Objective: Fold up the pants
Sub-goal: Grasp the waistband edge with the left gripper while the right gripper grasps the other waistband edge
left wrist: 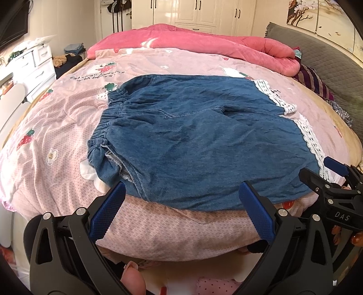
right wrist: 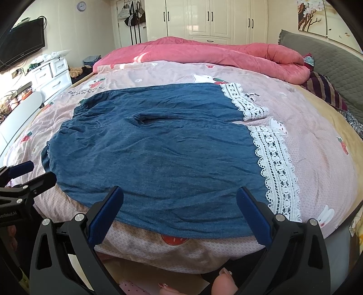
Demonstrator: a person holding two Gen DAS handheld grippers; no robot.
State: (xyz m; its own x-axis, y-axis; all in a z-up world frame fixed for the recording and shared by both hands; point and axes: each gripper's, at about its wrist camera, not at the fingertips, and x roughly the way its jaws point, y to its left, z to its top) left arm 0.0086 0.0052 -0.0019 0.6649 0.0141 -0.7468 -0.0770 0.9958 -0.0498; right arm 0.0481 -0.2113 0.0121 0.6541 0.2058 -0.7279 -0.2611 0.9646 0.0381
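Note:
Blue denim pants (left wrist: pixel 192 140) (right wrist: pixel 154 158) with white lace hems (right wrist: pixel 276 172) lie spread flat on the pink bedspread (left wrist: pixel 56 127), elastic waistband (left wrist: pixel 106 118) to the left, both legs pointing right. My left gripper (left wrist: pixel 181 199) hovers open at the near edge of the pants, by the waist end, holding nothing. My right gripper (right wrist: pixel 180 202) is open too, at the near edge of the closer leg, nothing between its blue pads (right wrist: pixel 251 215). Each gripper shows at the side of the other's view: the right gripper (left wrist: pixel 335 179), the left gripper (right wrist: pixel 25 174).
A rolled pink quilt (right wrist: pixel 204 54) lies across the far side of the bed. A grey headboard cushion (right wrist: pixel 322 59) and striped cloth (right wrist: pixel 326 90) are at right. White drawers (right wrist: pixel 50 77) and a TV (right wrist: pixel 20 43) stand left. Wardrobes (right wrist: pixel 208 18) line the back wall.

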